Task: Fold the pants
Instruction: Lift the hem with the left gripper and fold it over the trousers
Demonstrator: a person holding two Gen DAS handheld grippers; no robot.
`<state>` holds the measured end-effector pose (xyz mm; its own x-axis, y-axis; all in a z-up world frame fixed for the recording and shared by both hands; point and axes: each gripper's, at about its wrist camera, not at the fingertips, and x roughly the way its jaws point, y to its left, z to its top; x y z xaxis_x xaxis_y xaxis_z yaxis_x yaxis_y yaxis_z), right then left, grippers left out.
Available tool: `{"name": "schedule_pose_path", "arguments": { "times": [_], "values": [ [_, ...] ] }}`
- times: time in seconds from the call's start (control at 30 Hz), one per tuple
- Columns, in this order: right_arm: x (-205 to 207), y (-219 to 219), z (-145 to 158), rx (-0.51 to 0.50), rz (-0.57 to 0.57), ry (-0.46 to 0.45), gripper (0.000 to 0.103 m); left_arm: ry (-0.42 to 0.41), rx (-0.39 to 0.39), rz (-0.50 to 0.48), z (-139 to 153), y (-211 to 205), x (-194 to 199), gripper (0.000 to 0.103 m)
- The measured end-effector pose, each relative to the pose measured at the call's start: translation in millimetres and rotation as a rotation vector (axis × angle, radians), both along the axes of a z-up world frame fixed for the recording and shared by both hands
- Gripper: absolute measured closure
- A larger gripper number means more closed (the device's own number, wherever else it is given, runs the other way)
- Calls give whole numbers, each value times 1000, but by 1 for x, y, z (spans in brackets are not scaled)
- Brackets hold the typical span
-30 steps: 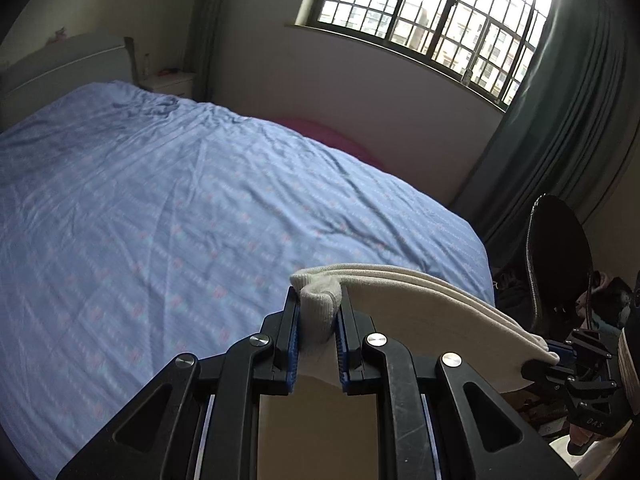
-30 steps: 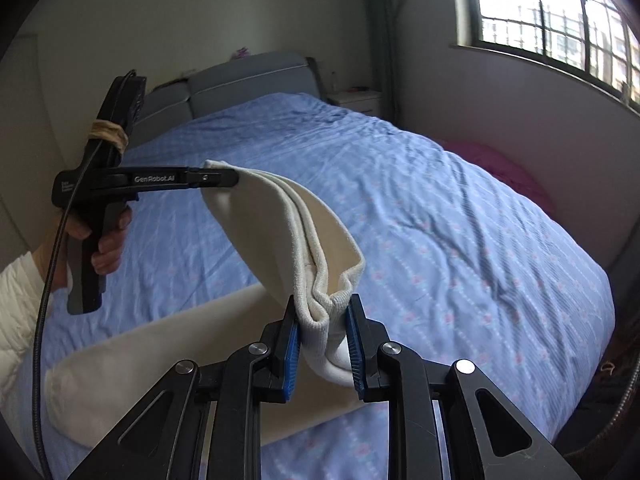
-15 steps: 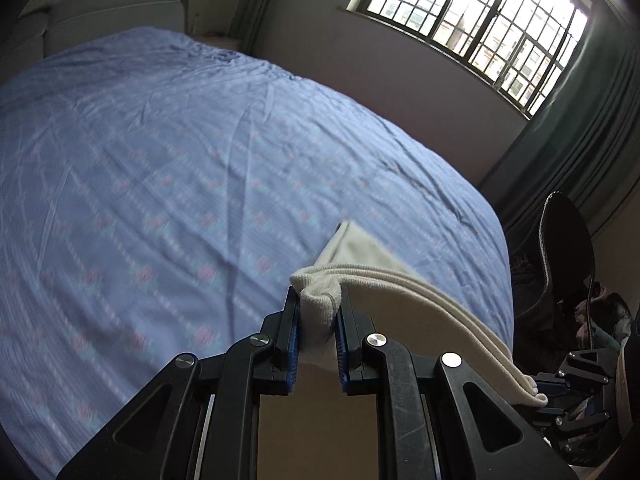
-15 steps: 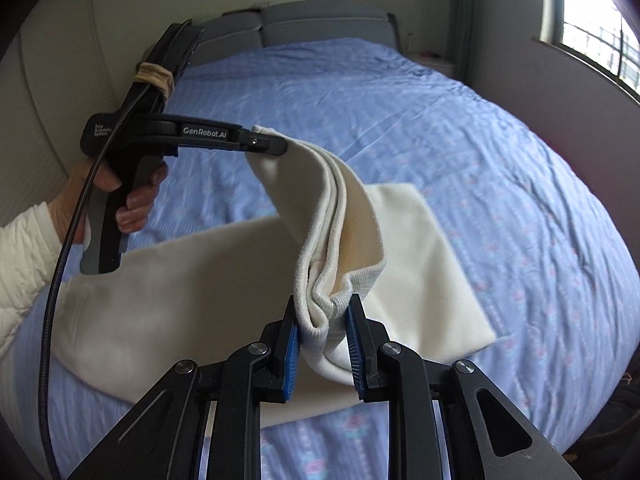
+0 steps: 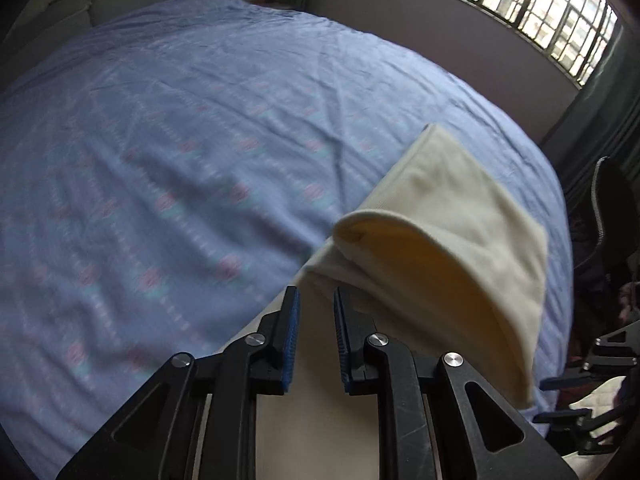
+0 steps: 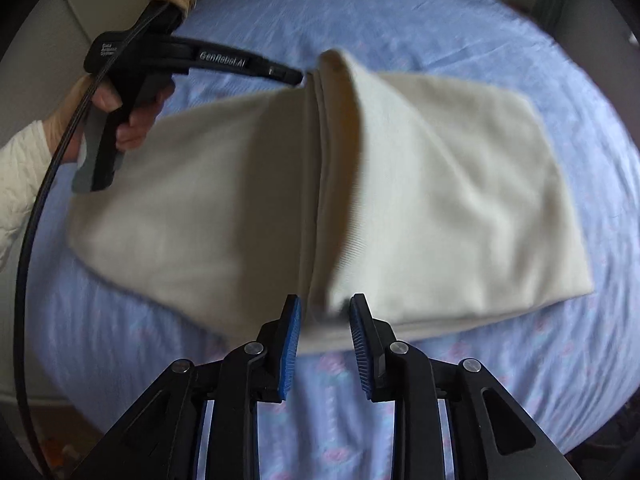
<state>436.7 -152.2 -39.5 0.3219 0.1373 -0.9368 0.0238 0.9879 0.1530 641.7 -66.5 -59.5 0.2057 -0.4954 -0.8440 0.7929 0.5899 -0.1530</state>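
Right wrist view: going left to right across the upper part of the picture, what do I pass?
White sleeve → hand on the grip → left claw → raised fold of the cream pants → flat part of the pants → blue bedsheet.

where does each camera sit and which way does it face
left wrist: on the left claw, facing down over the bed and cream pants; only that claw shows.
right wrist: on the right claw, whose jaws have just been opening with the pants edge between them, facing down; left claw and hand show.
shared: pants, bed.
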Motion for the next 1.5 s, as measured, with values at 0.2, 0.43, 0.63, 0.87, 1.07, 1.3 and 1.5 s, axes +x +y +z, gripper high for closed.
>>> {"name": "schedule_pose_path", "arguments": {
  "times": [0.2,0.43,0.63,0.87,1.07,1.3,1.5],
  "values": [
    [-10,-8,12,80,-15,-41,71,108,-108,140,12,38,-15,57],
    [-13,-53,5,79,-237,-66,62,366,-311,314,-6,24,-4,47],
    [-9,-45,-13,108,-192,-56,62,386,-350,349,-13,-6,-2,44],
    [-19,-31,-39,122,-128,14,68,298,-204,403,-25,-30,-4,41],
    [-36,-22,-40,162,-100,37,68,293,-190,452,-38,-28,1,46],
    [-34,-27,-45,208,-124,57,68,354,-342,490,-31,1,0,89],
    [-23,-30,-47,194,-119,57,68,327,-280,483,-40,-1,5,89]
  ]
}}
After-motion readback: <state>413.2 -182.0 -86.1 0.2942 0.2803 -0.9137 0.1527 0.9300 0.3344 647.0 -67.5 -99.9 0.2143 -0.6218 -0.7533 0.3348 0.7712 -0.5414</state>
